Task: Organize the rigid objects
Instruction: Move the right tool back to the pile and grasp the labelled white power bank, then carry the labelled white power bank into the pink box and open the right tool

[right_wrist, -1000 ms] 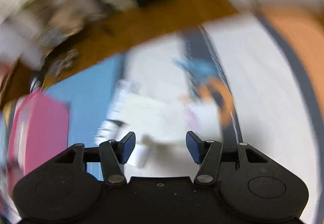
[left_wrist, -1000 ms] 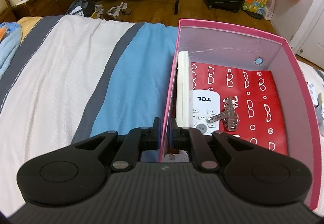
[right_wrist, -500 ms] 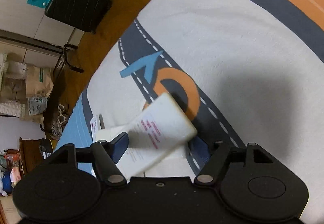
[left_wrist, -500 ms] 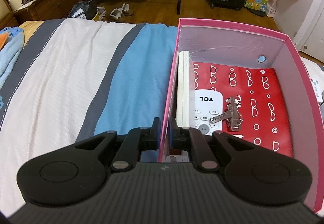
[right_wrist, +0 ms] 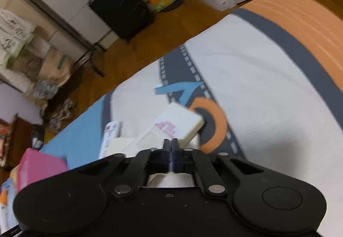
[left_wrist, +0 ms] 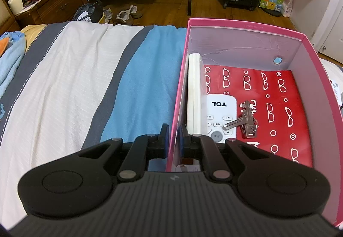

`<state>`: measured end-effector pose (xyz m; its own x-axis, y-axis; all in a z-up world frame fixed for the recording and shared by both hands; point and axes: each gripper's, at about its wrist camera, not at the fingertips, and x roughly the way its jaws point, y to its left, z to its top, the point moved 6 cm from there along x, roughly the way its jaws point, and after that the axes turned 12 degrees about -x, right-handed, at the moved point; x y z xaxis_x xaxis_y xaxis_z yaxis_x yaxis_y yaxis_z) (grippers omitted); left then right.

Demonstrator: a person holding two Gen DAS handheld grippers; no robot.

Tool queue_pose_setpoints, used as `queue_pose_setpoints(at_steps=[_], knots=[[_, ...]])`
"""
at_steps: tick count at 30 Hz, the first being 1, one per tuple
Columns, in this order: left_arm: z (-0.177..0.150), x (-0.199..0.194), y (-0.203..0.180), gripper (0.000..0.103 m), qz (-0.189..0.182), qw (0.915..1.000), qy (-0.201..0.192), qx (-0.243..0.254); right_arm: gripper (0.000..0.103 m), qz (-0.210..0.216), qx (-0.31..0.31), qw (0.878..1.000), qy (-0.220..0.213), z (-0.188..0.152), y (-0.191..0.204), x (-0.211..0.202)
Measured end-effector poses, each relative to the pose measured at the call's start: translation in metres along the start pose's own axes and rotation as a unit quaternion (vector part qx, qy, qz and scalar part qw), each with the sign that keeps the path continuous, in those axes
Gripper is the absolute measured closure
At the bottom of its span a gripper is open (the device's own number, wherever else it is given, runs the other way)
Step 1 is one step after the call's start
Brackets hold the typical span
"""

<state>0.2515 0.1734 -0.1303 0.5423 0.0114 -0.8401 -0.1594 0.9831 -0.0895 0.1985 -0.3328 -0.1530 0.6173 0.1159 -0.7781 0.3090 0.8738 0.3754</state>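
Open pink box (left_wrist: 246, 26) holds white remote (left_wrist: 220, 116), keys (left_wrist: 246, 121); cream-white box (right_wrist: 171, 127) lies flat on bed.

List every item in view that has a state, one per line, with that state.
left gripper: shut on the pink box's side wall
right gripper: shut, nothing visibly between its fingers
pink box: open, no lid
TCL remote: flat in the box, buttons up
keys: partly on the remote
white slab: on edge against the box's wall
white block: lying on the bed
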Motion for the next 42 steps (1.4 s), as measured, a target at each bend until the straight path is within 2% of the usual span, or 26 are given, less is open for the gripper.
queue_pose_setpoints(at_steps=[2, 5, 6, 8, 9, 11, 16, 20, 23, 25, 30, 37, 40, 42], knots=[[-0.001, 0.0, 0.0, 0.096, 0.001, 1.0, 0.0, 0.003, 0.1, 0.024, 0.009, 1.0, 0.01, -0.003, 0.003, -0.001], [-0.001, 0.001, 0.001, 0.096, 0.0, 1.0, 0.004, -0.002, 0.088, 0.031, 0.015, 0.999, 0.02, -0.004, 0.009, -0.001], [-0.001, 0.001, 0.001, 0.096, 0.0, 1.0, 0.004, -0.002, 0.068, 0.029, 0.013, 0.999, 0.024, -0.003, 0.011, 0.0], [-0.001, 0.001, 0.001, 0.096, 0.001, 1.0, 0.005, -0.003, 0.041, 0.02, 0.005, 1.0, 0.018, -0.002, 0.017, 0.0], [-0.001, 0.001, 0.001, 0.096, 0.001, 1.0, 0.004, -0.002, 0.038, 0.008, 0.004, 1.0, 0.013, -0.002, 0.018, 0.001], [-0.001, 0.001, 0.001, 0.096, 0.001, 1.0, 0.005, -0.003, 0.036, -0.028, -0.007, 0.999, 0.025, 0.001, 0.022, 0.007], [-0.001, 0.002, 0.001, 0.096, -0.001, 1.0, 0.004, -0.002, 0.026, -0.088, -0.032, 0.994, 0.052, 0.019, 0.031, 0.027], [-0.001, 0.001, 0.002, 0.096, -0.006, 1.0, 0.003, -0.003, 0.01, -0.123, -0.062, 0.987, 0.078, 0.016, 0.035, 0.047], [-0.001, 0.002, 0.003, 0.095, -0.01, 0.9999, 0.005, -0.006, 0.009, -0.116, -0.053, 0.99, 0.059, 0.008, 0.027, 0.05], [-0.001, 0.003, 0.003, 0.095, -0.012, 0.9999, 0.007, -0.008, 0.015, -0.105, -0.059, 0.991, 0.05, 0.005, 0.025, 0.042], [-0.001, 0.004, 0.003, 0.095, -0.011, 0.9999, 0.008, -0.006, 0.042, -0.082, -0.055, 0.994, 0.04, -0.005, 0.013, 0.016], [-0.002, 0.004, 0.002, 0.095, -0.008, 0.9999, 0.008, -0.004, 0.042, -0.058, -0.076, 0.995, 0.029, -0.024, 0.015, -0.014], [-0.002, 0.003, 0.002, 0.095, -0.009, 0.9999, 0.008, -0.004, 0.041, -0.042, -0.072, 0.995, 0.049, -0.041, 0.019, -0.021], [-0.002, 0.003, 0.003, 0.095, -0.009, 0.9999, 0.009, -0.007, 0.04, -0.016, -0.054, 0.995, 0.076, -0.052, 0.019, -0.017]])
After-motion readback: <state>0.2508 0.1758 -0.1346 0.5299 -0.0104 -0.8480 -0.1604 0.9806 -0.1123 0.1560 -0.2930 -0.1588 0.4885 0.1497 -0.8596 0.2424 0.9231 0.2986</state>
